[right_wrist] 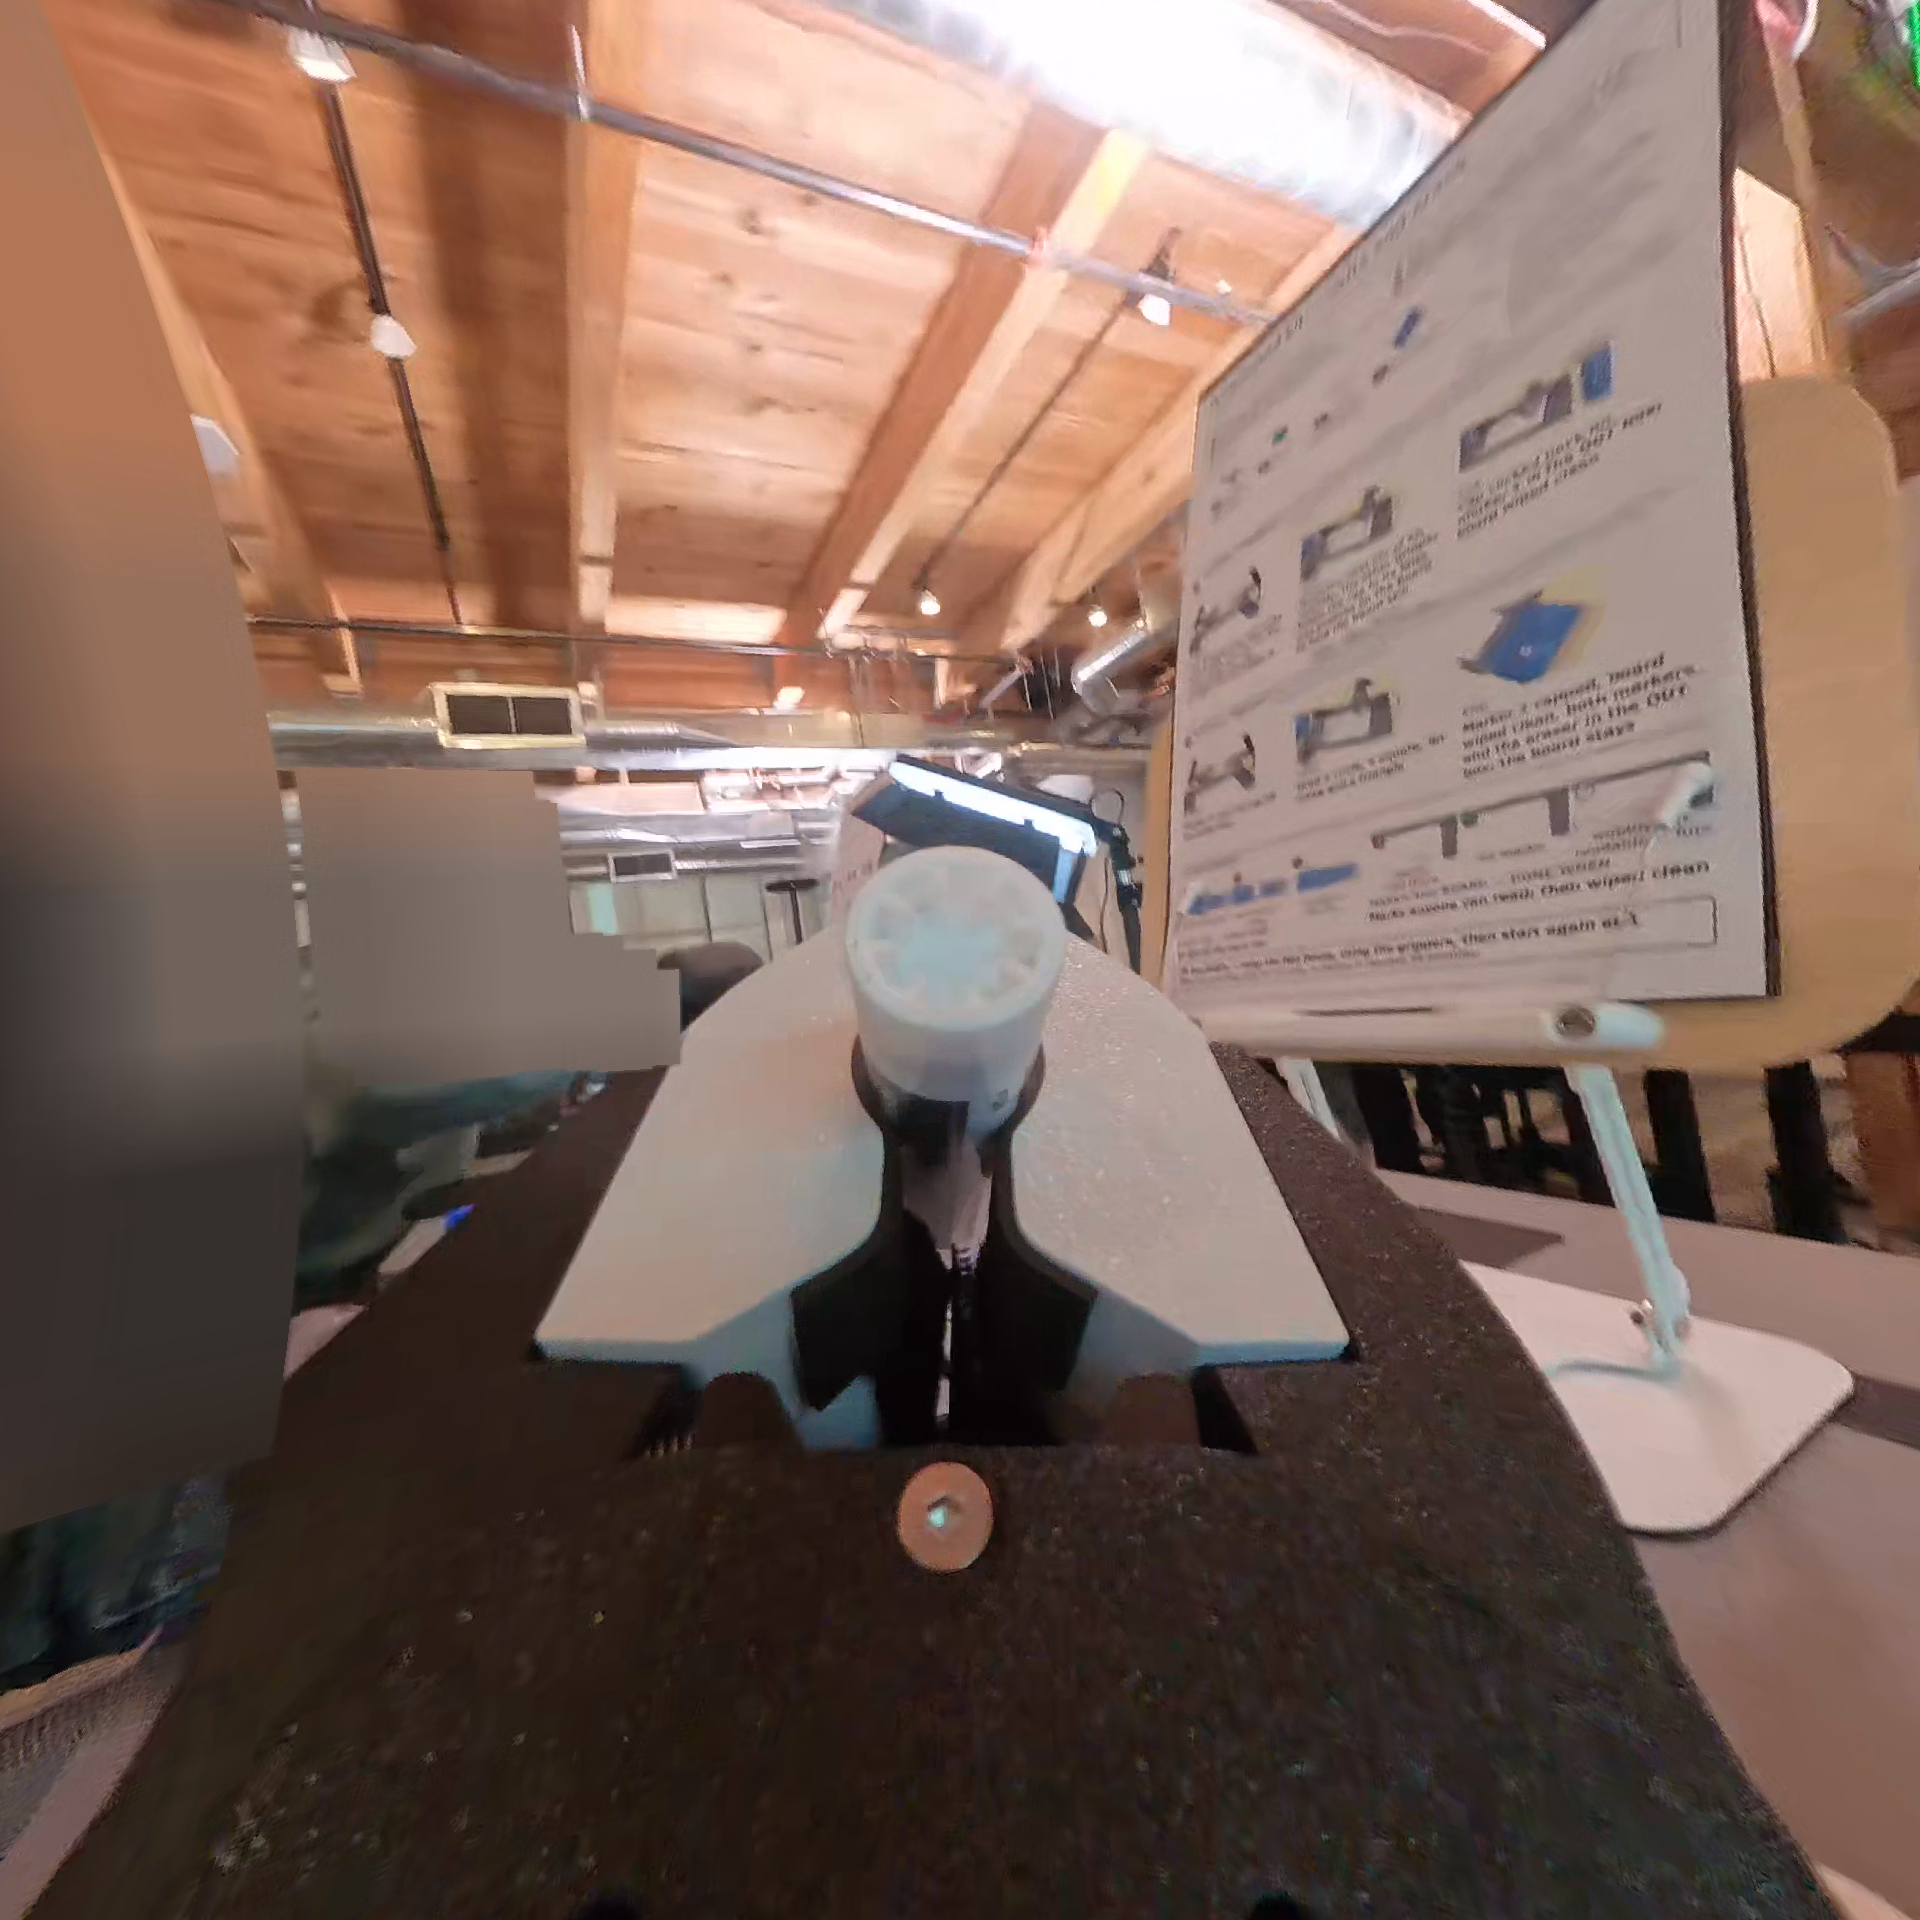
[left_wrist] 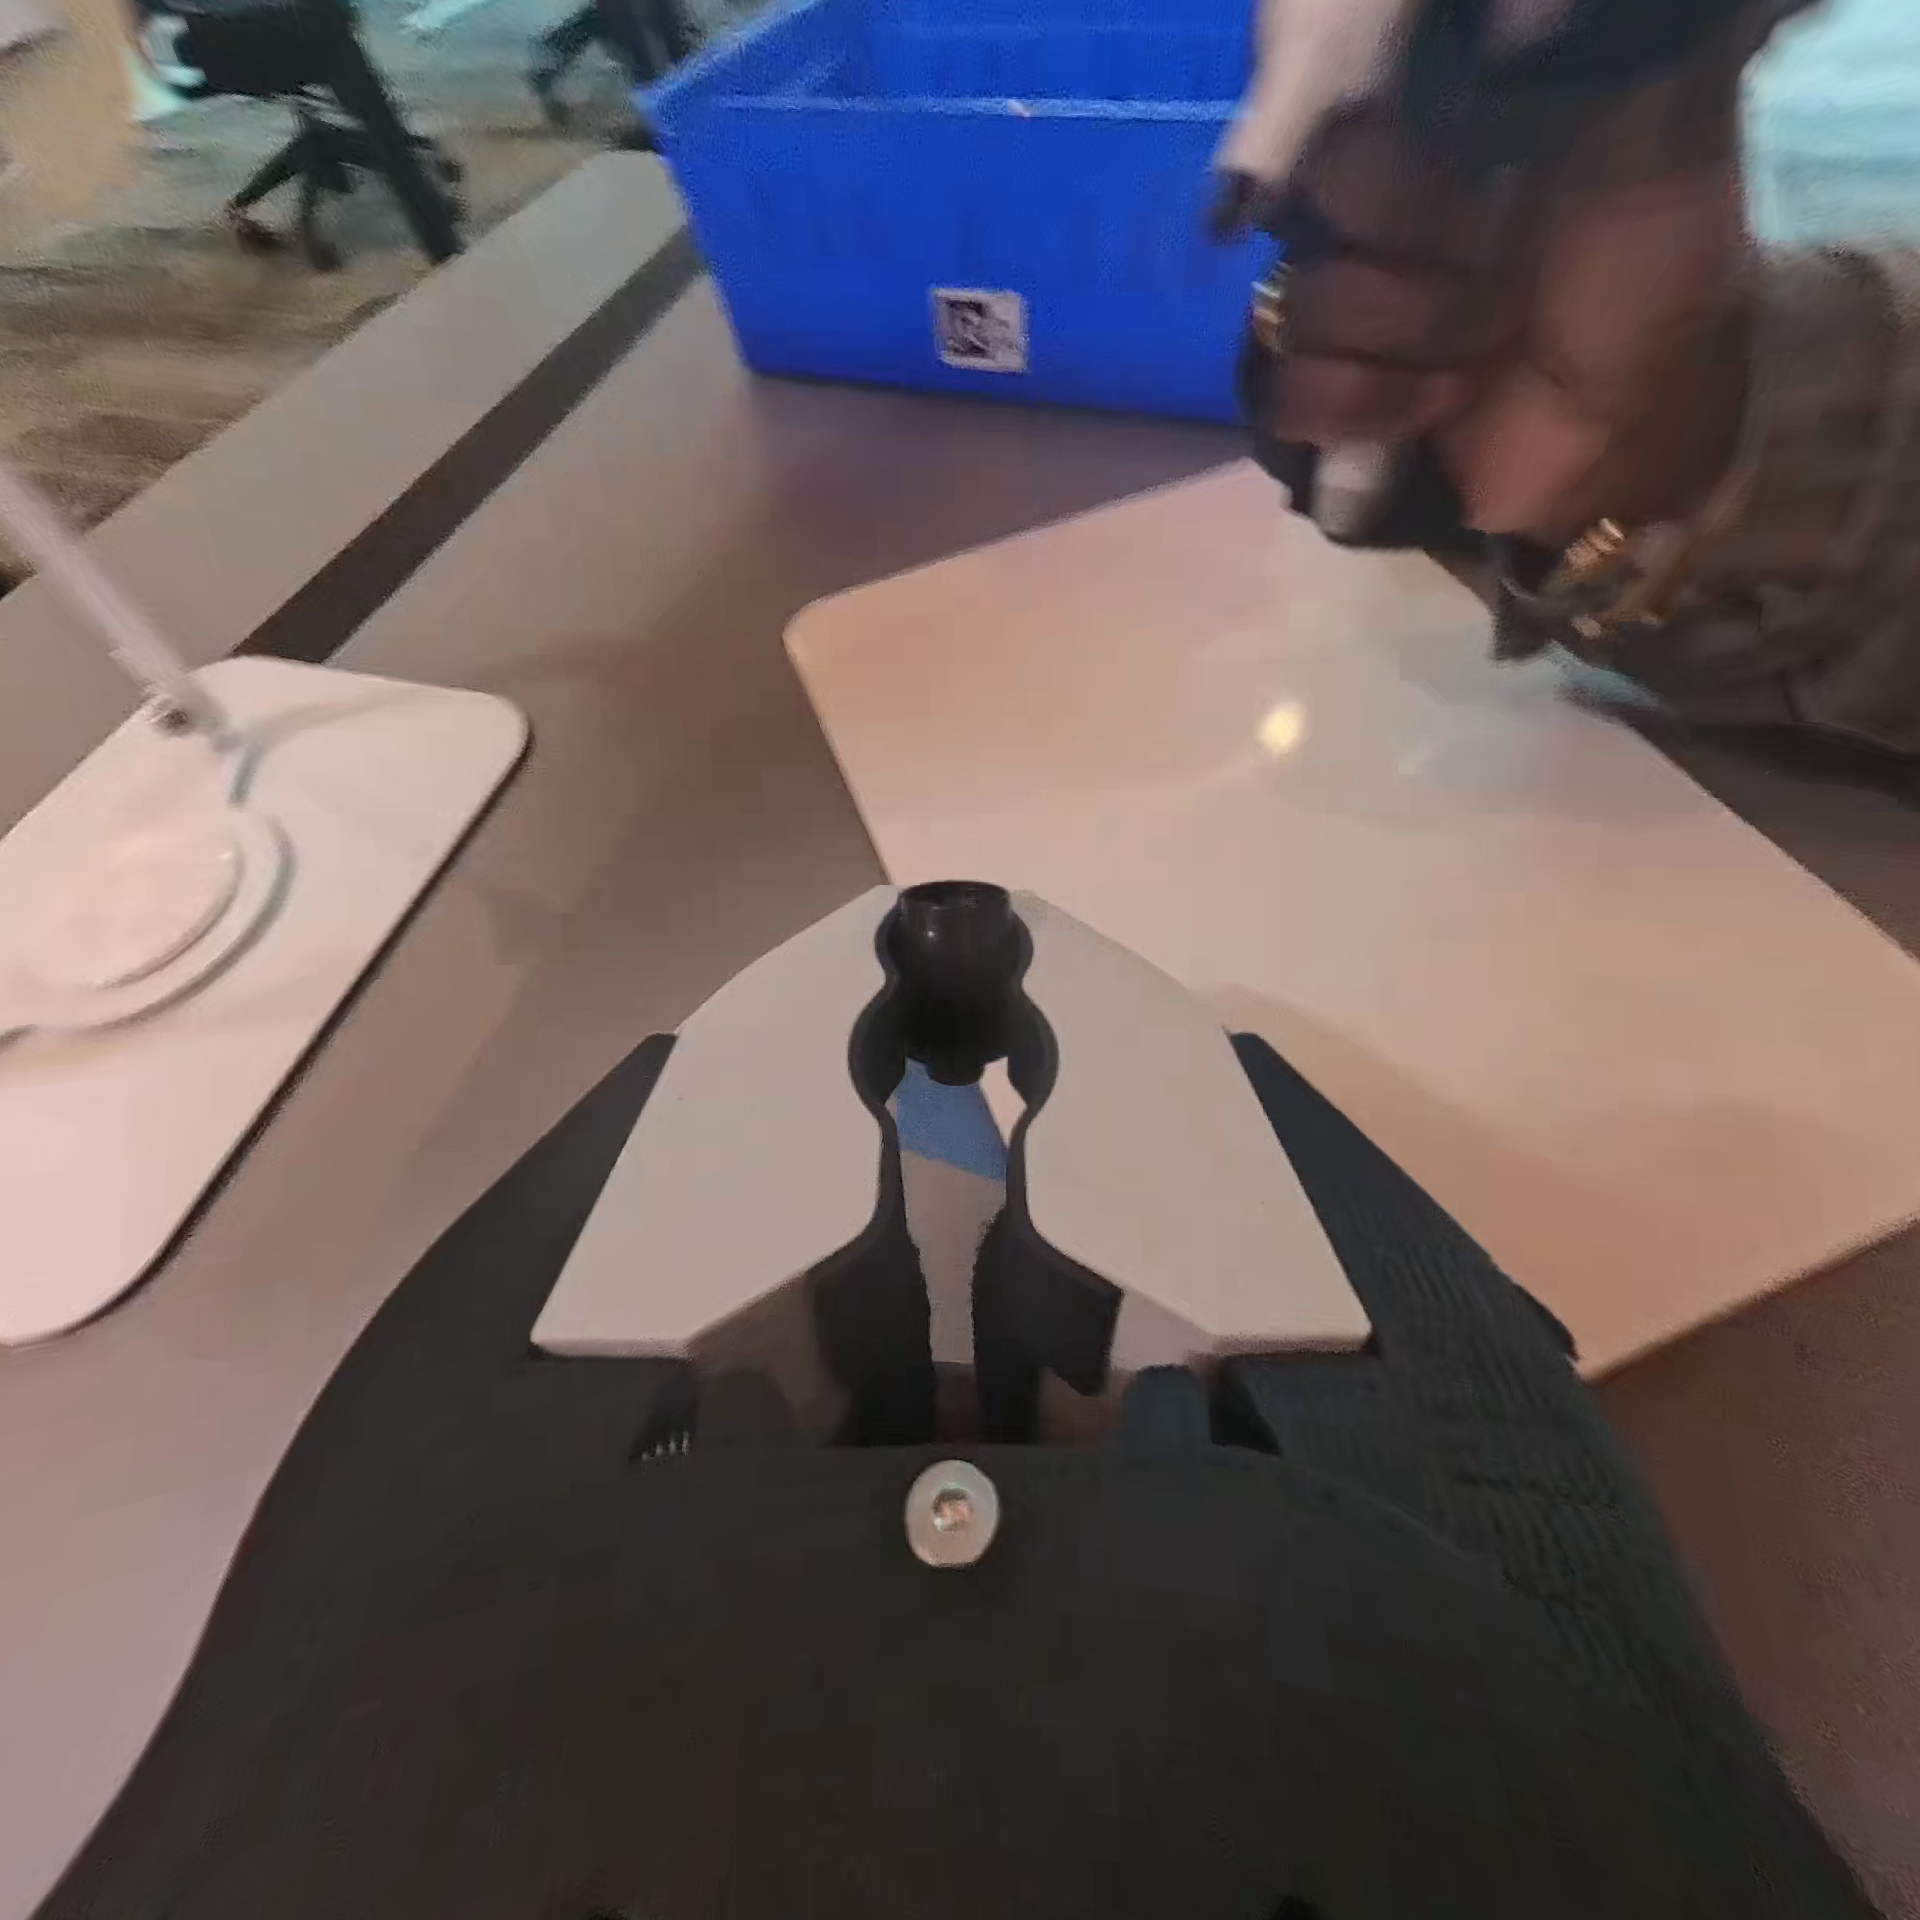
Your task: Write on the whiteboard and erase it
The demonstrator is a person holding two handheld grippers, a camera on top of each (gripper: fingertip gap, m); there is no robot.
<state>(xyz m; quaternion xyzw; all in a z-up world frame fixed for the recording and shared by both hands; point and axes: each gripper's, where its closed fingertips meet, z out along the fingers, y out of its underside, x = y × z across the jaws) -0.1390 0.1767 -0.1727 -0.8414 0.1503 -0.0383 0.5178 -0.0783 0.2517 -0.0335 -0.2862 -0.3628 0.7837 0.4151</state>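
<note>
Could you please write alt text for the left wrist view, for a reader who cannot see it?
The left gripper grips a black marker cap above a blank whiteboard on a brown table. Beyond are a blue bin and the blurred right gripper.

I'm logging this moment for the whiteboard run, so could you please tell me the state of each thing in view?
Whiteboard: flat on the table, blank.
Blue bin: upright behind the board; contents hidden.
Left hand-held gripper: closed on a black marker cap.
Right hand-held gripper: closed on a white marker, blunt end up.
Instruction sheet: propped on a stand.
</note>
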